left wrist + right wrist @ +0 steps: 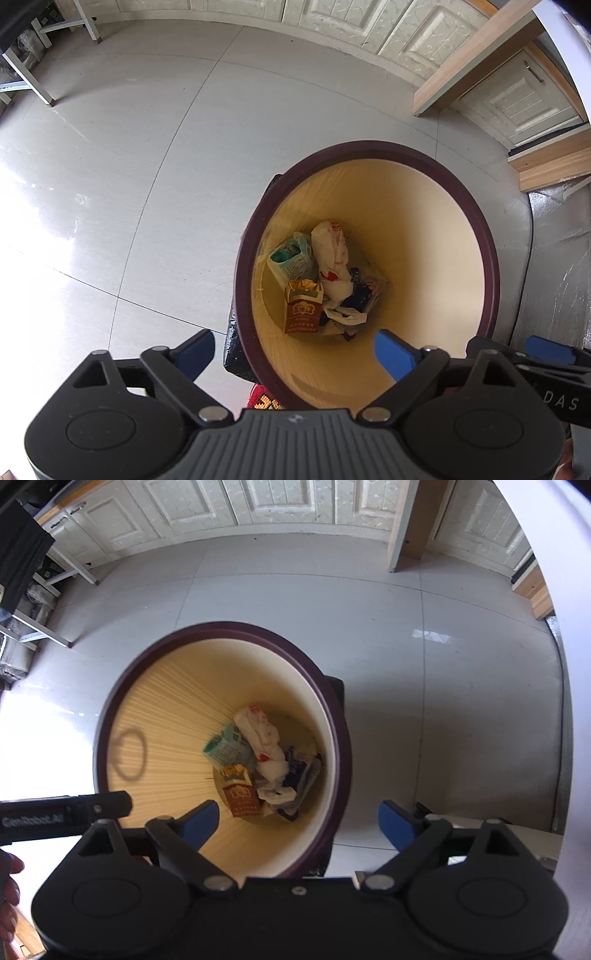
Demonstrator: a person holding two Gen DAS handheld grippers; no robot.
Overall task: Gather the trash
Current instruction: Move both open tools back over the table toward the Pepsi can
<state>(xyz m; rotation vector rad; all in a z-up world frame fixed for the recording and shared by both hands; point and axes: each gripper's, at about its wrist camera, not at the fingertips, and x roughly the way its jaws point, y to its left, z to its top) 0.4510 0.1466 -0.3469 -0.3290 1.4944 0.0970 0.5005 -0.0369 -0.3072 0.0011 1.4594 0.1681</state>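
Note:
A round trash bin point(436, 229) with a dark purple rim and cream inside stands on the floor; it also shows in the right wrist view point(166, 686). At its bottom lie a red cigarette pack point(302, 313), a green-white carton point(290, 258), a crumpled white wrapper point(332, 254) and a blue wrapper point(360, 291). The same trash shows in the right wrist view: the pack point(241, 797), the carton point(227, 747). My left gripper point(295, 352) is open and empty above the bin's near rim. My right gripper point(299, 823) is open and empty above the bin's right rim.
Grey tiled floor point(129, 166) surrounds the bin. White cabinet doors point(277, 498) line the far wall. A wooden panel point(476, 55) leans at the right. Metal table legs point(33, 74) stand at the far left. A black bag point(234, 350) lies beside the bin.

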